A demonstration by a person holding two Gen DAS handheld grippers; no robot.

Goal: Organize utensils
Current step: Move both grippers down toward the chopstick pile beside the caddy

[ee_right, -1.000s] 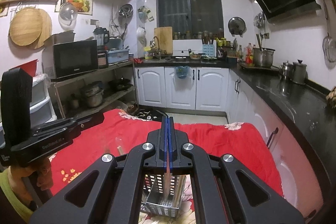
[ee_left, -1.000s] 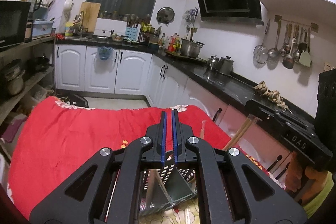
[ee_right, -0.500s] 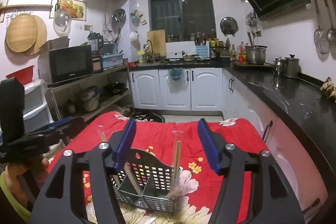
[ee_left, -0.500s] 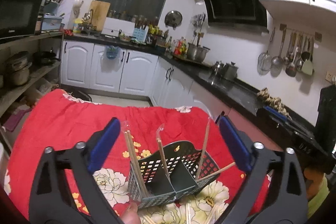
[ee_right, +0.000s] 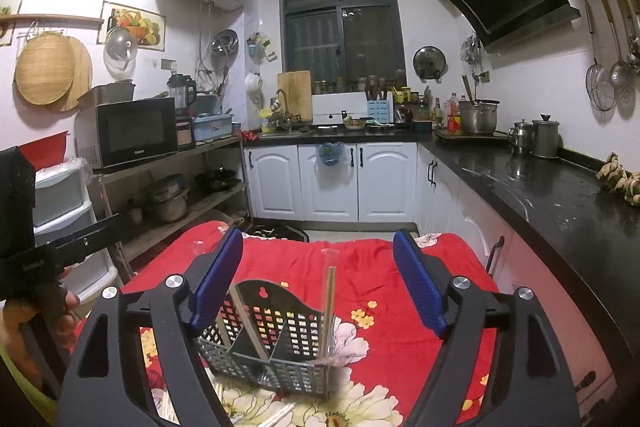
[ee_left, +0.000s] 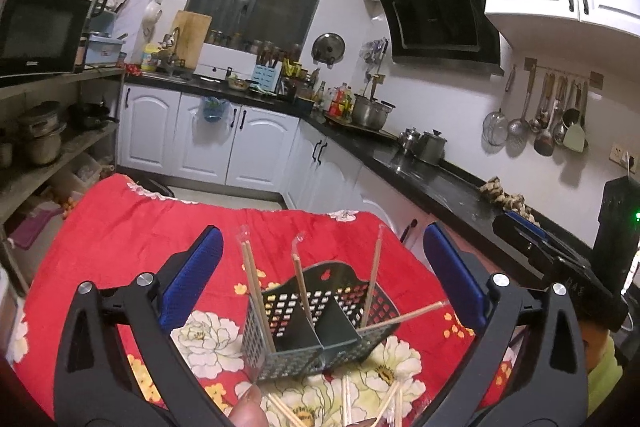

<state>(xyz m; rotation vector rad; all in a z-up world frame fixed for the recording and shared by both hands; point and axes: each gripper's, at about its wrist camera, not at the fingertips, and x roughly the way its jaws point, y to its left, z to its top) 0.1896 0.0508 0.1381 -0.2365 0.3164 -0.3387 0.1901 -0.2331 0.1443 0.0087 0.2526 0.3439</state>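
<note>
A dark grey perforated basket (ee_left: 320, 311) (ee_right: 272, 327) with a centre divider stands on the red floral cloth (ee_left: 120, 247). Several wrapped chopsticks (ee_left: 256, 291) lean upright in its compartments, and one bare stick (ee_left: 400, 319) lies across its right rim. In the right wrist view a wrapped pair (ee_right: 329, 303) stands in the right compartment. More loose chopsticks (ee_left: 384, 403) lie on the cloth in front of the basket. My left gripper (ee_left: 320, 231) stands wide open, short of the basket, holding nothing. The jaws of my right gripper (ee_right: 318, 235) are opening, with nothing pressed between them.
A black countertop (ee_right: 560, 203) with white cabinets runs along the right and far side. A shelf with a microwave (ee_right: 136, 131) and pots stands at the left. A hand (ee_right: 60, 311) holds the other gripper's body at the left edge. A fingertip (ee_left: 248, 407) shows at the bottom.
Both grippers went from shut to open and drew back from the basket. The chopsticks they held above it now stand in its compartments.
</note>
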